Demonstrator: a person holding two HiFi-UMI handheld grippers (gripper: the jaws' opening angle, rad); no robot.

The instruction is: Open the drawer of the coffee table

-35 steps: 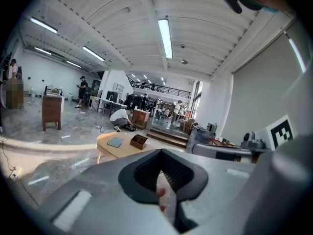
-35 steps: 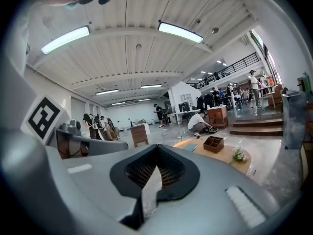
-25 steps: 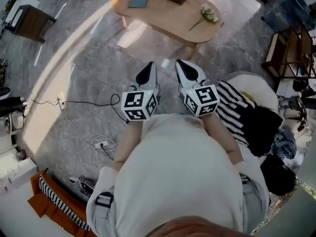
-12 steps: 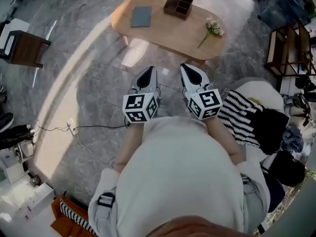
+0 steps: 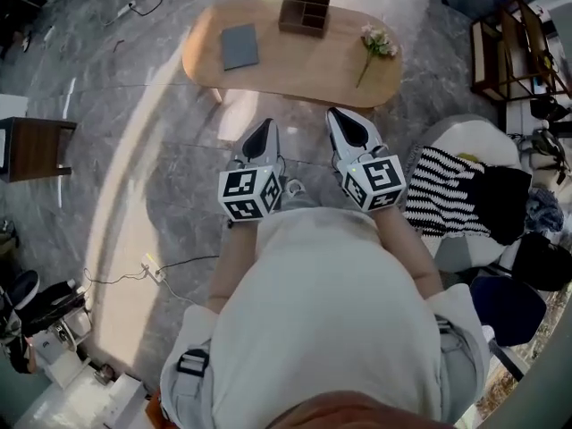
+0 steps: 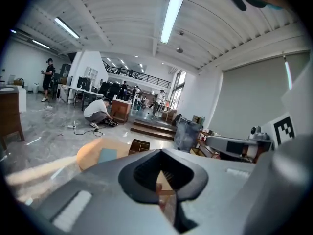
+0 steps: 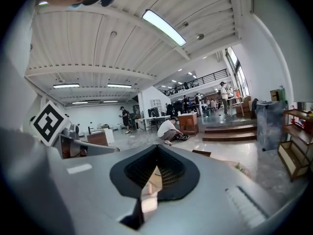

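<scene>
Closed and empty, the left claw (image 5: 262, 129) and right claw (image 5: 345, 121) face the bench (image 5: 295, 68) ahead, which bears a pad (image 5: 239, 46), box (image 5: 304, 13) and flower (image 5: 376, 41); a striped cushion (image 5: 444, 190) lies just right of the right claw.

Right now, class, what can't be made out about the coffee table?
Drawer: head view shows only the top of the coffee table; its sides lie hidden underneath.
Wooden box: head view, contents too small.
Table's near side: left gripper view, blocked by the left gripper's body.
</scene>
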